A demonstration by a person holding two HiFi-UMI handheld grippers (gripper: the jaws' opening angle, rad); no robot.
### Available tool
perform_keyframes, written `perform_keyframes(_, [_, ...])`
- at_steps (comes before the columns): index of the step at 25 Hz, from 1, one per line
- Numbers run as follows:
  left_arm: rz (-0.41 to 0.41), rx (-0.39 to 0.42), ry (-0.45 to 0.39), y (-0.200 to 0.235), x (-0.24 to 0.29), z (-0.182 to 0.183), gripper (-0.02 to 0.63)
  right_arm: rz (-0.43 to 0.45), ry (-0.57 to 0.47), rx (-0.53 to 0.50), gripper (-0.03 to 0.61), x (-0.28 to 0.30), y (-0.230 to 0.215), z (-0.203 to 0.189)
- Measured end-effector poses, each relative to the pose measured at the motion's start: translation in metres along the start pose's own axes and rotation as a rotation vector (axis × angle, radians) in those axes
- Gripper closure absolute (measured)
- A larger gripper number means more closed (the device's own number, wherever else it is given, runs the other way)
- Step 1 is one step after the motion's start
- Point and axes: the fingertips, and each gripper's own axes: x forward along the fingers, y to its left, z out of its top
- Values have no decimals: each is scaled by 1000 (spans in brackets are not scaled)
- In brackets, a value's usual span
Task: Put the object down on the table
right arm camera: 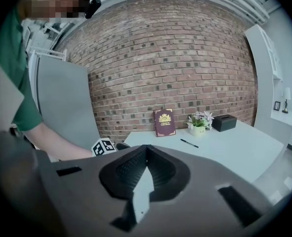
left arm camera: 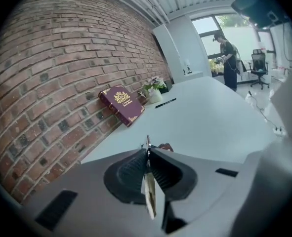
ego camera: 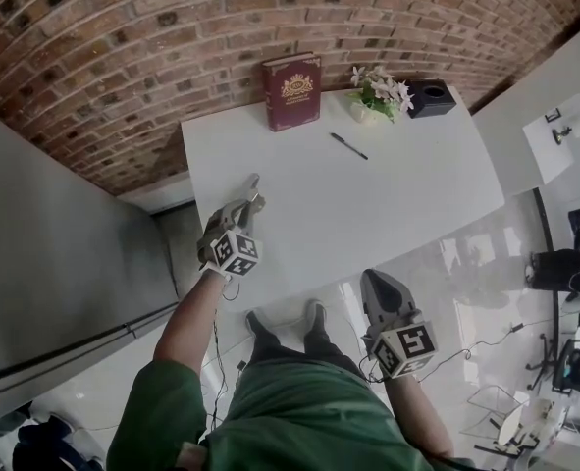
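— Closest to the lens: green shirt [ego camera: 299, 420], with both arms stretched forward past it.

— And the right gripper [ego camera: 376, 281]?

— Low and near, just off the near edge of the counter [ego camera: 368, 214], over glossy floor. Fingers pressed together at the tips, nothing between them.

— Left gripper [ego camera: 251, 201]?

— Farther out, over the counter's near-left corner, pointing toward the wall. Fingers clamped on a thin flat object [left arm camera: 149, 186], seen edge-on in the left gripper view, pale along that edge, with its tip poking out just past the fingertips.

— Touching the counter yet?

— Cannot tell from the head view. From the left gripper view, looks held above the white surface rather than lying on it.

— Anything at the far side?

— Maroon book [ego camera: 291, 90] with a gold crest, propped upright against the brick wall [ego camera: 172, 37]. Right of it, a small pot of pale flowers [ego camera: 380, 91], then a black box [ego camera: 431, 97] just beside the pot. Nearer than those, a dark pen [ego camera: 348, 146] lying flat on the counter, apart from the book, well away from both grippers.
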Motion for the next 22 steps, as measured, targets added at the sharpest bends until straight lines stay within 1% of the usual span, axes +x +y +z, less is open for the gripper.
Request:
perform_keyframes(3, [8, 42, 10, -3, 5, -7, 591, 6, 26, -28, 575, 1, 8, -4])
perform_keyframes(7, [12, 92, 19, -7, 11, -13, 591, 15, 36, -34, 575, 4, 17, -2])
perform_keyframes(11, [19, 213, 47, -17, 15, -18, 591, 15, 35, -36, 575, 7, 19, -2])
perform_keyframes(13, [18, 242, 57, -22, 16, -20, 589, 22, 39, -26, 575, 11, 23, -2])
perform_keyframes(15, [9, 221, 63, -24, 16, -20, 589, 33, 41, -19, 575, 14, 28, -1])
perform_keyframes(17, [-16, 174, 66, -25, 16, -20, 587, 44, 39, -24, 575, 17, 31, 0])
perform_keyframes(18, [-27, 155, 67, -25, 15, -21, 573, 49, 37, -26, 575, 19, 32, 0])
perform_keyframes(20, [-36, 135, 65, -23, 12, -22, 510, 55, 29, -28, 575, 22, 33, 0])
perform_keyframes(22, [-26, 119, 59, -18, 5, -22, 503, 59, 20, -27, 575, 25, 33, 3])
